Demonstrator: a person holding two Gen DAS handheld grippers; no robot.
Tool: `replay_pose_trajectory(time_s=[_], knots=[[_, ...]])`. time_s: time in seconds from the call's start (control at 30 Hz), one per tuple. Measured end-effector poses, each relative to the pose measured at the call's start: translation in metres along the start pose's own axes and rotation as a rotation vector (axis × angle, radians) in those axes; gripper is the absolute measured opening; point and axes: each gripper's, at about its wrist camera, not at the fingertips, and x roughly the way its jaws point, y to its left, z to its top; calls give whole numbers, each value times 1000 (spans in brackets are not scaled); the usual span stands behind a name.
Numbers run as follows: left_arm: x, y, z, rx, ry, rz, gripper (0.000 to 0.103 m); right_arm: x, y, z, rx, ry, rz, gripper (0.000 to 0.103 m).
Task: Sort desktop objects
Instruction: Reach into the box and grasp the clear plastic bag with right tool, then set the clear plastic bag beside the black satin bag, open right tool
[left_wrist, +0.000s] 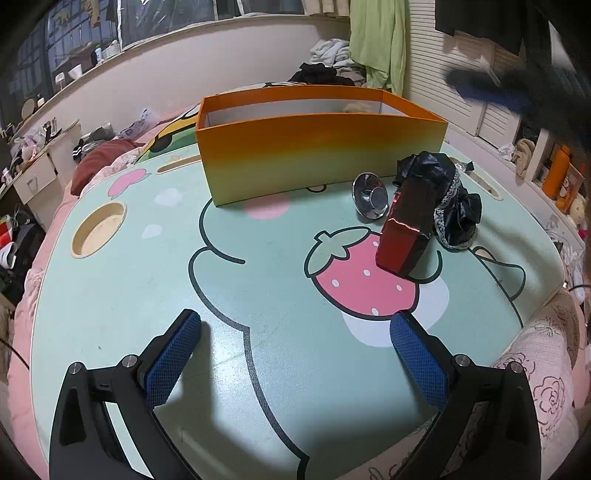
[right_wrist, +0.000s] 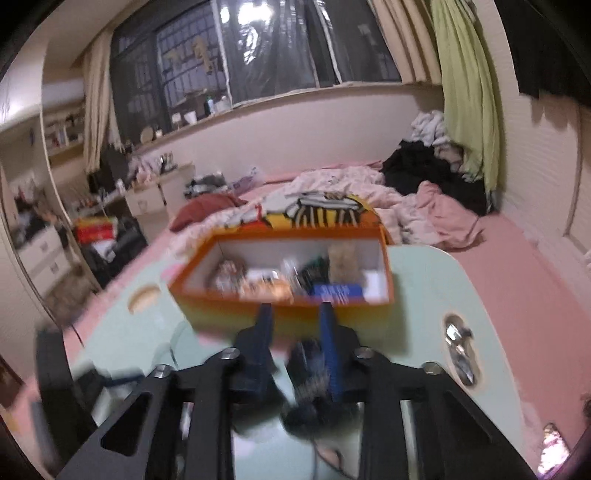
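The orange box (left_wrist: 321, 147) stands on the mint surface (left_wrist: 258, 295), well ahead of the left claw (left_wrist: 293, 334), whose blue pads are spread wide and hold nothing. Ahead and to its right lie a red packet (left_wrist: 404, 236), a steel cup (left_wrist: 370, 202) and black fabric (left_wrist: 454, 206).

The right claw (right_wrist: 295, 317) is narrowed on a dark, blurred thing (right_wrist: 312, 373), just short of the box (right_wrist: 280, 317); its contents are smeared. Beyond lies a pink bed (right_wrist: 517, 288).

You face a cluttered bedroom: a dark barred window (right_wrist: 236, 59) above a long cream ledge (right_wrist: 295, 99), a green curtain (right_wrist: 465, 92) at right, and a pink-sheeted bed (right_wrist: 517, 266) strewn with clothes.
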Motion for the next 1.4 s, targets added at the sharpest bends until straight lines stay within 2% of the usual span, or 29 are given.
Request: replay_pose_trajectory(time_s=[0.07,0.1,0.2,0.23,0.3,0.37,0.5,0.67,0.73,0.77,0.8,0.87,0.9,0.97,1.03,1.13,1.3,1.4], knots=[[0,0,0,0,0,-2,102,15,-6,26,37,13,-8,24],[0,0,0,0,0,-2,102,24,-10,36,46,49,-5,24],[0,0,0,0,0,-2,102,61,-19,63,92,231,64,29],[0,0,0,0,0,-1,102,69,-20,67,94,262,59,30],[0,0,0,0,0,-1,102,90,-13,70,56,332,-10,44],[0,0,0,0,0,-1,102,108,-2,67,15,355,-41,45],[0,0,0,0,-1,-1,102,135,8,60,31,386,-9,45],[0,-1,1,-1,-1,-2,102,161,21,67,21,368,-58,39],[0,-1,0,-1,-1,-2,102,178,28,66,-43,420,-115,35],[0,-1,0,-1,-1,-2,102,192,26,61,-57,486,-171,28],[0,-1,0,0,-1,-2,102,197,25,60,-61,489,-195,21],[0,0,1,-1,-2,-2,102,205,26,56,-107,513,-240,19],[0,0,1,-1,-2,-2,102,206,30,55,-139,507,-242,19],[0,0,1,0,-2,-2,102,205,45,46,-293,493,-280,20],[0,0,1,-1,-2,-2,102,203,50,41,-339,482,-303,19],[0,0,1,-1,-2,-2,102,194,38,46,-241,435,-257,17],[0,0,1,-1,-2,-2,102,119,24,72,-71,137,-86,17],[0,0,1,-1,-3,-2,102,67,24,77,-24,31,-2,17]])
